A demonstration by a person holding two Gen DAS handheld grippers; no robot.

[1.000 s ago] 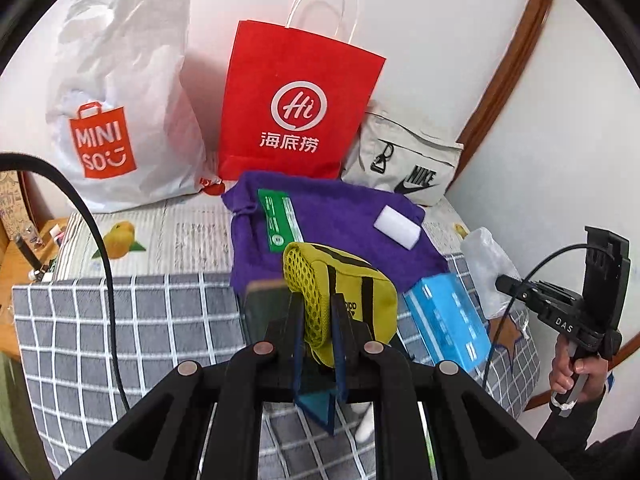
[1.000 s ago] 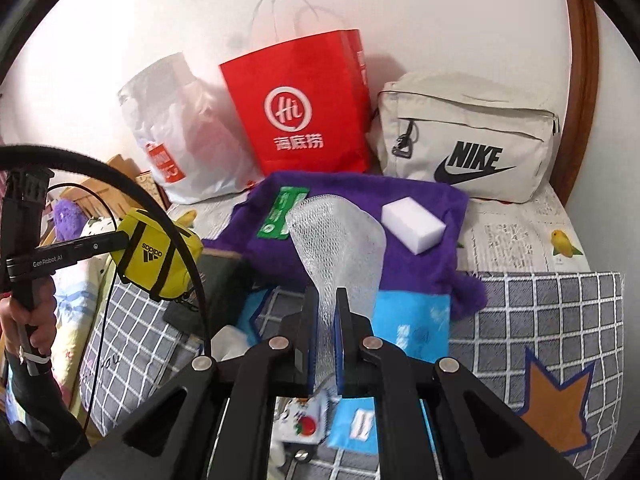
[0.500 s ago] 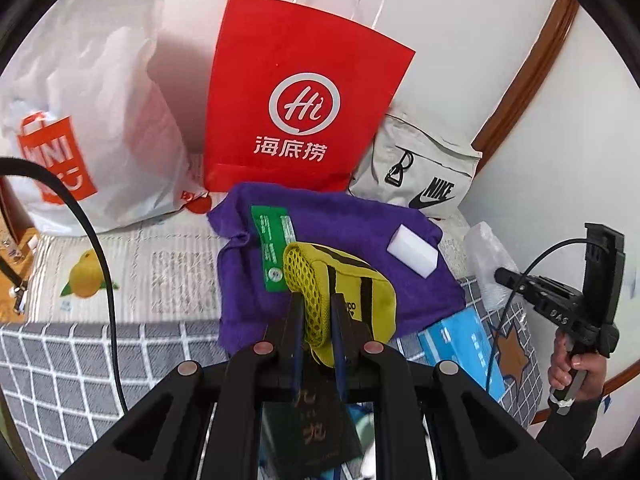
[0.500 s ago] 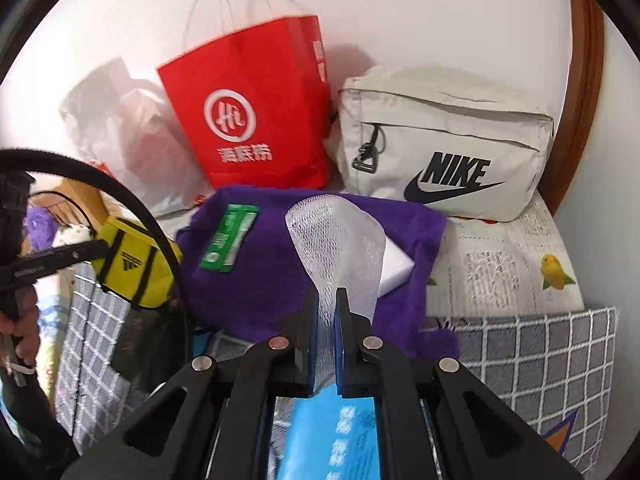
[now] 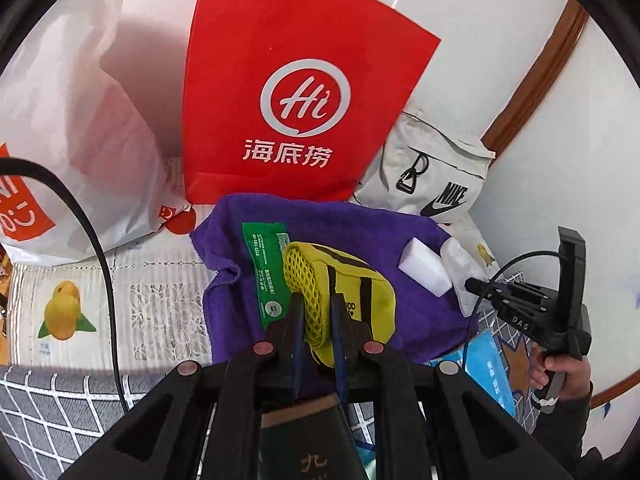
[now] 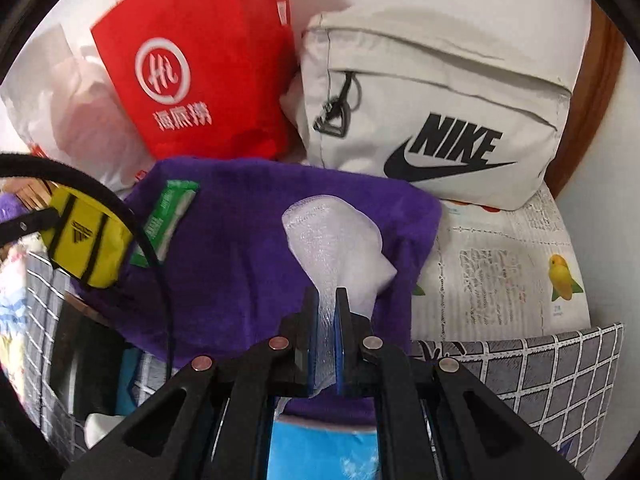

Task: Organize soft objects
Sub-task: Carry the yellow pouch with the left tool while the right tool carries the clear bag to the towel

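Your left gripper [image 5: 316, 312] clamps the yellow mesh pouch [image 5: 340, 296] over the purple towel [image 5: 360, 224] | your right gripper [image 6: 328, 312] pinches the white mesh sleeve [image 6: 336, 240], towel at 12 o'clock | white sponge [image 5: 424, 272] at the towel's 3 o'clock

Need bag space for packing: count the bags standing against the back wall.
3. The white Miniso plastic bag stands leftmost, the red paper bag is in the middle, and the beige Nike bag is rightmost. Anything behind them is hidden.
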